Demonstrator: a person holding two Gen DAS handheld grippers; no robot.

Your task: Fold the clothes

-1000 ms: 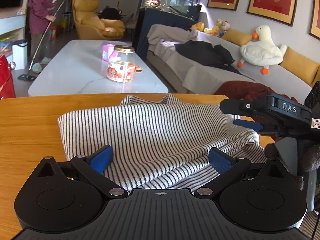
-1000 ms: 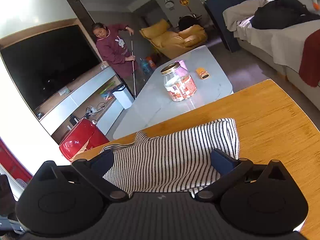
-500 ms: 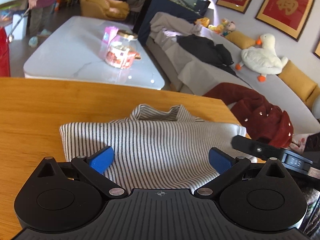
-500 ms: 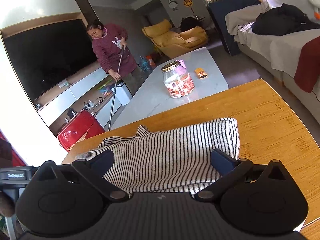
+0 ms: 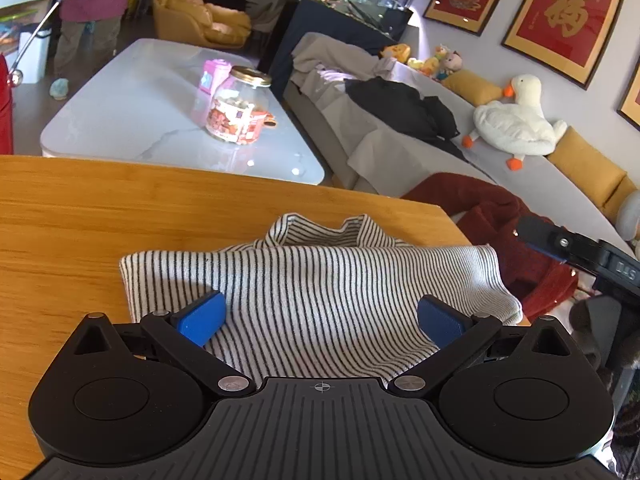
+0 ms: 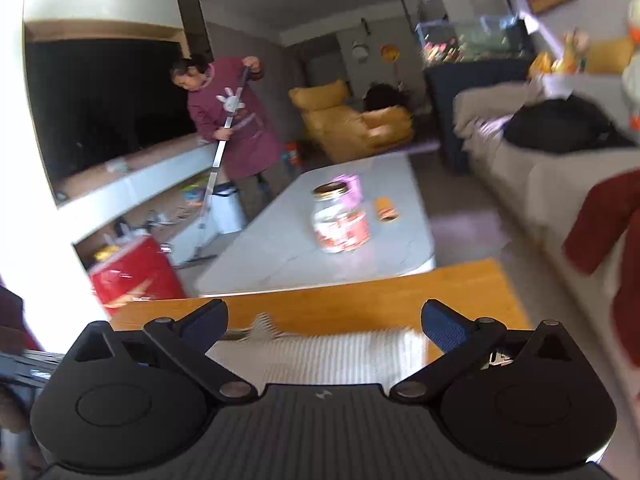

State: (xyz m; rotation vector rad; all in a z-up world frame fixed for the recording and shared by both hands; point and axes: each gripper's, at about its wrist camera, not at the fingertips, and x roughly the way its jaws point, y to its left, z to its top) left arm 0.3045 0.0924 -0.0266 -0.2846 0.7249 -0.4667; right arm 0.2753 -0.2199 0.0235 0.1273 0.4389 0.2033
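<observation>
A black-and-white striped top (image 5: pixel 320 280) lies folded on the wooden table (image 5: pixel 120 216), its collar at the far side. My left gripper (image 5: pixel 320 316) is open just above the near part of the top, its blue pads (image 5: pixel 202 316) wide apart and holding nothing. My right gripper (image 6: pixel 324 326) is open and empty, raised above the top (image 6: pixel 320 352), which shows blurred low in the right wrist view. The right gripper's body (image 5: pixel 580 252) shows at the right edge of the left wrist view, past the table's corner.
The table's right corner (image 5: pixel 444 216) lies just beyond the top. A dark red garment (image 5: pixel 500 216) lies on the grey sofa (image 5: pixel 400 152) to the right. A white coffee table (image 5: pixel 140 120) with a glass jar (image 5: pixel 236 108) stands ahead. A person (image 6: pixel 228 128) mops further back.
My left gripper has risen and pulled back from the top. My right gripper has lifted and drawn back fast; its view is blurred. The top stays folded on the table.
</observation>
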